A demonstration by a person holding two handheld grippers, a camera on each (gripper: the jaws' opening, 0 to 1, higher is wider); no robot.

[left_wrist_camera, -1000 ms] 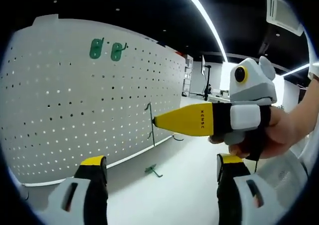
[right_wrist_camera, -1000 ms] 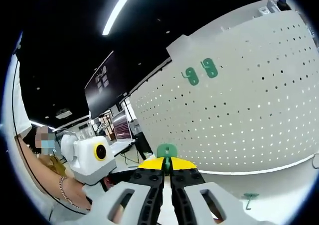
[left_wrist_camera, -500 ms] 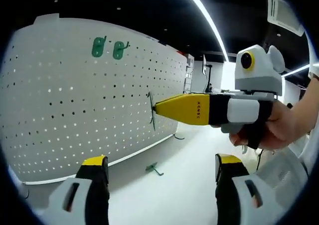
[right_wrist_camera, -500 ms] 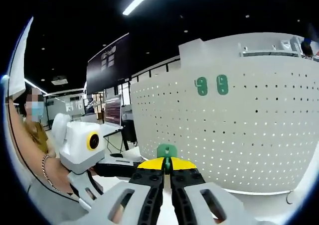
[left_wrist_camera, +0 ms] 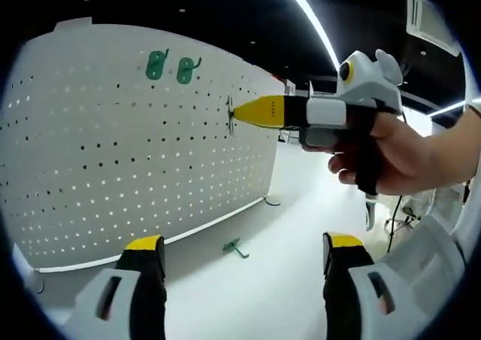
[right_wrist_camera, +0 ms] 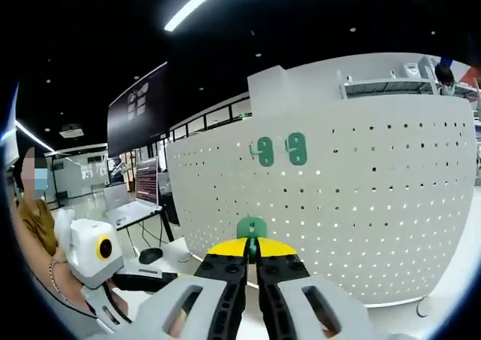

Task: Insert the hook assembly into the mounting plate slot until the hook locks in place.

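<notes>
A white pegboard (left_wrist_camera: 113,152) stands on the table with two green hooks (left_wrist_camera: 170,66) mounted near its top. My right gripper (left_wrist_camera: 239,113) comes in from the right, held by a hand. It is shut on a green hook (left_wrist_camera: 230,114), and its yellow tips are close to the board, right of the mounted pair. In the right gripper view the jaws are closed on that hook's green plate (right_wrist_camera: 251,226), below the mounted hooks (right_wrist_camera: 279,150). My left gripper (left_wrist_camera: 242,244) hangs low and wide open. Another green hook (left_wrist_camera: 234,247) lies on the table.
The white tabletop (left_wrist_camera: 270,287) runs along the pegboard's foot. A small dark hook (left_wrist_camera: 270,201) lies by the board's far end. A person sits at the left of the right gripper view, holding the left gripper (right_wrist_camera: 98,253). Desks and screens stand behind.
My right gripper has risen with the green hook, from mid-height on the pegboard to near its top, closer to the two mounted hooks. The left gripper has stayed open and low.
</notes>
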